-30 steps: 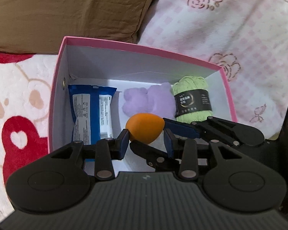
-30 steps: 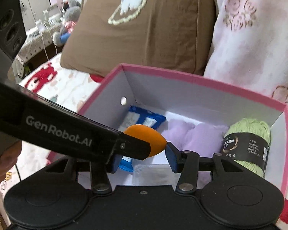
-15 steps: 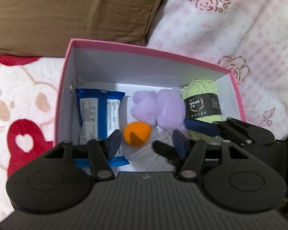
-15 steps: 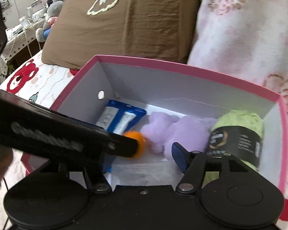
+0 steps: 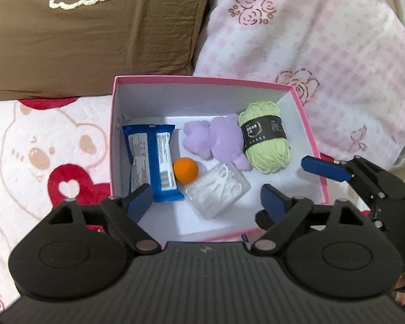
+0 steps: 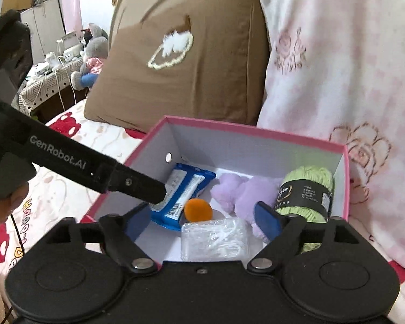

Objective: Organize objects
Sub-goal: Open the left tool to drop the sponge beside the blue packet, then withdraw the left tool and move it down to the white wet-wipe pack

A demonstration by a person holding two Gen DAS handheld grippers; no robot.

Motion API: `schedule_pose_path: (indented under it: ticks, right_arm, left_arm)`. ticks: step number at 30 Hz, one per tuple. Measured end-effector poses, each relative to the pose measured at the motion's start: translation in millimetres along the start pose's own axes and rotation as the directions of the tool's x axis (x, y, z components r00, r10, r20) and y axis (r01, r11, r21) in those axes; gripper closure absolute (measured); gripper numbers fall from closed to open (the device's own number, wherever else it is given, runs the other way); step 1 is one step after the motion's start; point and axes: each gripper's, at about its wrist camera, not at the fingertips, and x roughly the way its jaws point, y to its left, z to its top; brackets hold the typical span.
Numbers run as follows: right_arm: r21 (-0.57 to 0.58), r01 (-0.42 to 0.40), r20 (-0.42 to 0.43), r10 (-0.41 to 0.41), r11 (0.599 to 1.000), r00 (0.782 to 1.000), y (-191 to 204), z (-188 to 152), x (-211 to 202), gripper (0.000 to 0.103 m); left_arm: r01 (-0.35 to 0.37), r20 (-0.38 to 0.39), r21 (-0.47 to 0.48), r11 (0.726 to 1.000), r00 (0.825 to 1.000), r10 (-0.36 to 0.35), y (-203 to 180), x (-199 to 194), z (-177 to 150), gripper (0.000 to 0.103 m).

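Observation:
A pink box point(image 5: 309, 132) with a white inside sits on the bed. In it lie a blue packet point(image 5: 151, 162), an orange sponge egg point(image 5: 185, 170), a purple plush point(image 5: 216, 141), a green yarn ball point(image 5: 266, 140) and a clear case of floss picks point(image 5: 218, 189). My left gripper point(image 5: 206, 202) is open and empty above the box's near edge. My right gripper point(image 6: 201, 220) is open and empty over the box, above the clear case point(image 6: 216, 239) and the orange egg point(image 6: 198, 210). The left gripper's finger point(image 6: 121, 178) crosses the right wrist view.
A brown pillow point(image 5: 94, 32) and a pink rose-print blanket point(image 5: 310, 40) lie behind the box. The bed sheet point(image 5: 40, 148) with red hearts is to the left. A side table with toys point(image 6: 67, 62) stands far left in the right wrist view.
The orange egg was between the fingers a second ago; it dropped into the box. Both grippers opened wider and pulled back and up from the box.

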Motion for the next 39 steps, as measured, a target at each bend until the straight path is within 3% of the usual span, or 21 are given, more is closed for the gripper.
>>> schedule_pose_path:
  ticks: [7, 13, 20, 28, 34, 39]
  right_arm:
    - [0.005, -0.050, -0.010, 0.050, 0.999, 0.999, 12.9, -8.9, -33.7, 0.008]
    - [-0.061, 0.010, 0.005, -0.010, 0.998, 1.000, 27.7, -22.7, -61.7, 0.008]
    - [-0.087, 0.043, -0.001, -0.043, 0.995, 0.999, 36.0, -42.5, -82.1, 0.008]
    - [-0.104, 0.059, -0.018, -0.062, 0.993, 0.998, 46.7, -63.4, -103.3, 0.008]
    - [-0.079, 0.068, -0.048, -0.072, 0.995, 0.996, 49.8, -90.4, -122.9, 0.008]
    - [-0.083, 0.066, -0.039, -0.069, 0.994, 0.997, 59.2, -105.7, -126.1, 0.008]
  left_arm:
    - [0.003, -0.013, 0.063, 0.998, 1.000, -0.002, -10.5, -26.5, -21.5, 0.007]
    - [0.029, -0.011, 0.065, 0.997, 1.000, -0.028, -13.4, -40.1, -38.4, 0.005]
    - [0.131, -0.040, 0.034, 0.991, 0.991, -0.129, -19.4, -48.0, -58.3, 0.002]
    - [0.167, -0.060, 0.107, 0.980, 0.985, -0.162, -35.8, -47.8, -80.8, 0.002]
    - [0.181, -0.032, 0.147, 0.972, 0.983, -0.179, -41.6, -46.5, -94.5, 0.002]
    - [0.259, -0.045, 0.119, 0.959, 0.966, -0.255, -36.6, -39.7, -106.8, 0.002]
